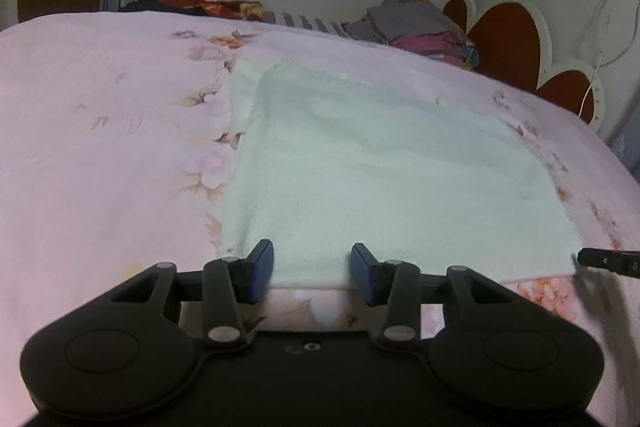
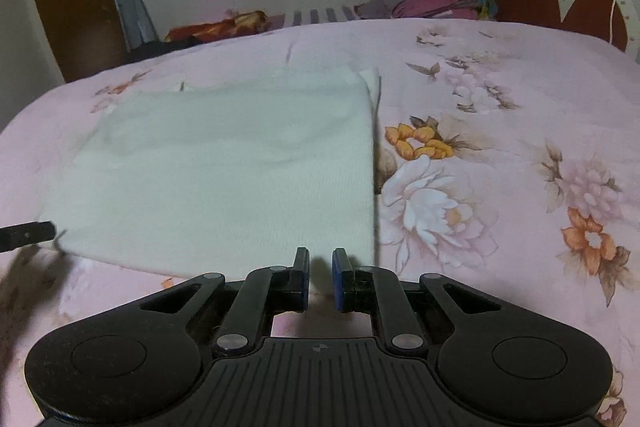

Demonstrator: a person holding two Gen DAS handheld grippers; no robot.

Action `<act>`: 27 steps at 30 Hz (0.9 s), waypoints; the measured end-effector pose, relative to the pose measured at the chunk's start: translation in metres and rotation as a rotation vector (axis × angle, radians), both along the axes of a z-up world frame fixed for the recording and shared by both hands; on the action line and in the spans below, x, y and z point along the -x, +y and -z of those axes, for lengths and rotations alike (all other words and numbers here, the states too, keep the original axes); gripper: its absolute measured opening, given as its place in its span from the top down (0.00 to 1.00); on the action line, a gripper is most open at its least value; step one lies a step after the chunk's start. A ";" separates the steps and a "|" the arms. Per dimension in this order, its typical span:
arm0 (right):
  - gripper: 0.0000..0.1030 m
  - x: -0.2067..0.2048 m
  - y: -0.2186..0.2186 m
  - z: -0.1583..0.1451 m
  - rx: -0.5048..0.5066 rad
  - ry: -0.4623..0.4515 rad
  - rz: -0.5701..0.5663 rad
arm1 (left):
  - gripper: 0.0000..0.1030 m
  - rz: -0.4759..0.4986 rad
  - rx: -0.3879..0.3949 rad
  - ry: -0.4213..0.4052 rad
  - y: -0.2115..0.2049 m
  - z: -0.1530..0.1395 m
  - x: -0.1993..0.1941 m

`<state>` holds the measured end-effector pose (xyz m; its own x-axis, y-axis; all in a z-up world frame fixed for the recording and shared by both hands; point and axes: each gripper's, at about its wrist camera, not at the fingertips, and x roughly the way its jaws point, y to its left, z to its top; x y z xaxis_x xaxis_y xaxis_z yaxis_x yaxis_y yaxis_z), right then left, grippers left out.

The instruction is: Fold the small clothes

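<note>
A white folded cloth (image 1: 380, 163) lies flat on the pink floral bedspread (image 1: 100, 147). My left gripper (image 1: 312, 247) hovers over the cloth's near edge close to its left corner, open, its blue pads well apart and not pressing on anything. In the right wrist view the same cloth (image 2: 224, 167) fills the left half. My right gripper (image 2: 321, 251) stands at the near edge by the right corner, with only a narrow gap between its pads and nothing pinched. A dark finger of each gripper shows in the other's view, by the opposite near corner.
A pile of grey and pink clothes (image 1: 420, 27) sits at the far side by the scalloped red headboard (image 1: 508, 39). A red-orange cloth (image 2: 224, 25) lies at the far edge under the window. Bare flowered bedspread (image 2: 500, 107) stretches right of the cloth.
</note>
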<state>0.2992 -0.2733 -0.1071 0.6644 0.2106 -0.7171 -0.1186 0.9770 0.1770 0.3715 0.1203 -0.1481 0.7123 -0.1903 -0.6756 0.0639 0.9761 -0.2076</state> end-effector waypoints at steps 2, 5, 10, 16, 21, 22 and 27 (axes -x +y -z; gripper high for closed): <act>0.88 -0.008 -0.002 0.013 0.027 0.064 0.010 | 0.59 0.002 -0.007 0.003 0.001 0.000 0.001; 0.88 -0.007 -0.006 0.008 0.004 0.048 0.011 | 0.58 -0.024 -0.008 -0.009 0.005 -0.009 0.006; 0.88 -0.007 -0.006 0.009 -0.004 0.037 0.006 | 0.57 -0.031 0.005 0.029 0.010 -0.001 -0.001; 0.88 -0.009 -0.004 0.011 0.012 0.049 -0.004 | 0.56 -0.028 -0.021 0.029 0.008 -0.002 -0.001; 0.88 0.005 -0.017 -0.006 -0.074 -0.026 0.011 | 0.54 -0.051 -0.040 0.021 0.005 -0.013 0.010; 0.88 0.011 -0.020 -0.012 -0.093 -0.050 0.007 | 0.54 -0.057 -0.047 0.016 0.004 -0.015 0.014; 0.88 0.034 -0.026 -0.036 -0.156 -0.110 -0.005 | 0.54 -0.105 -0.001 0.022 0.002 -0.020 0.031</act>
<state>0.2653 -0.2997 -0.0712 0.7357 0.3172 -0.5984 -0.1507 0.9381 0.3120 0.3403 0.1223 -0.1280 0.7135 -0.1146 -0.6912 -0.0432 0.9775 -0.2067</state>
